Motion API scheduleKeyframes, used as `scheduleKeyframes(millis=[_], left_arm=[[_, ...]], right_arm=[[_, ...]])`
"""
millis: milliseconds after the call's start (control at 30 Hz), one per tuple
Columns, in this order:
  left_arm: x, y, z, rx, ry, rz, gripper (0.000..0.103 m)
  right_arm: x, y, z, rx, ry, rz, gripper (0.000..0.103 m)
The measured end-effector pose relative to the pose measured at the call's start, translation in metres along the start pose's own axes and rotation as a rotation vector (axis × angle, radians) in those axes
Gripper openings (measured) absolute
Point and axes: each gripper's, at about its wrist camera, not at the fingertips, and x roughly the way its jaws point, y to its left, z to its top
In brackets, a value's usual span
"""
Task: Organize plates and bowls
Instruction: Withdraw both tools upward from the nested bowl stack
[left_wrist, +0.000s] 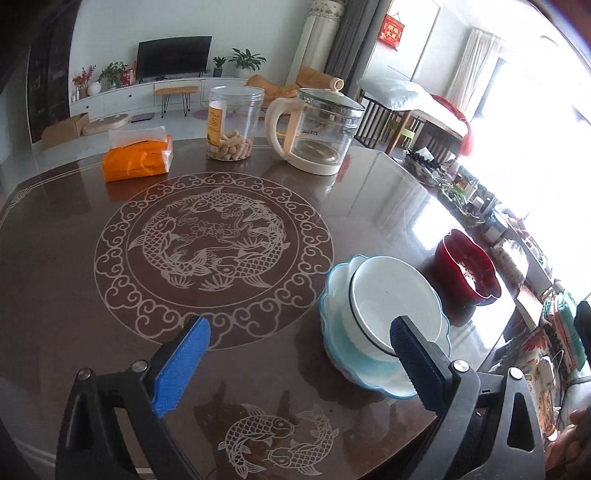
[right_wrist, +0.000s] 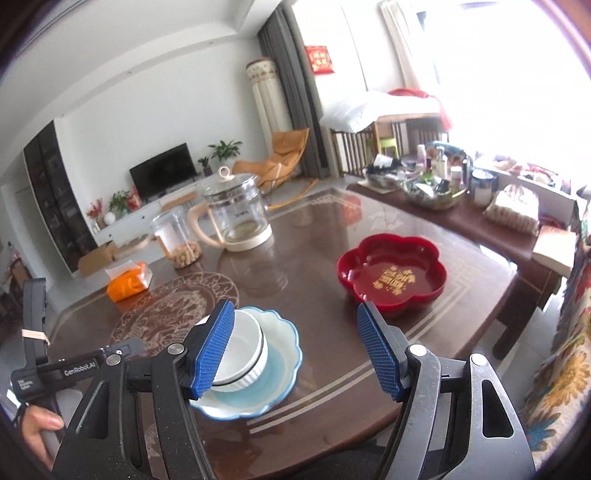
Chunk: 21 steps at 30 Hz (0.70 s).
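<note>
Right wrist view shows the white bowl (right_wrist: 243, 350) nested in the blue plate (right_wrist: 273, 373), the red dish (right_wrist: 395, 273) apart, both grippers' jaws spread and empty.

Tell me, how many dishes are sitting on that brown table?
3: a white bowl nested in a blue scalloped bowl, and a red flower-shaped dish standing apart beside them. Nothing seems hidden underneath.

Blue fingers (right_wrist: 216, 350) hide part of white bowl (right_wrist: 243, 354); window side overexposed
</note>
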Motion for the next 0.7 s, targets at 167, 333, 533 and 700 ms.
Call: scheduleKeyframes(millis=[167,333,533,700], left_arm=[[-0.024,0.009,-0.006,0.012,-0.046,0.058,0.098],[-0.039,0.014,-0.013,0.003,-0.074,0.101,0.103],[-0.064,0.005,-0.027,0.018,-0.202,0.118,0.103],[-0.075,-0.005,-0.037,0.042,-0.246,0.105,0.103]], right_arm=[[-0.063,-0.008,0.01,-0.064,-0.303,-0.091,0.073],[-0.097,-0.005,0.028,-0.174,-0.467,-0.199,0.077],[-0.089,-0.006,0.027,-0.306,-0.461,-0.232,0.077],[-0.058,-0.008,0.007,-0.303,-0.315,-0.083,0.077]])
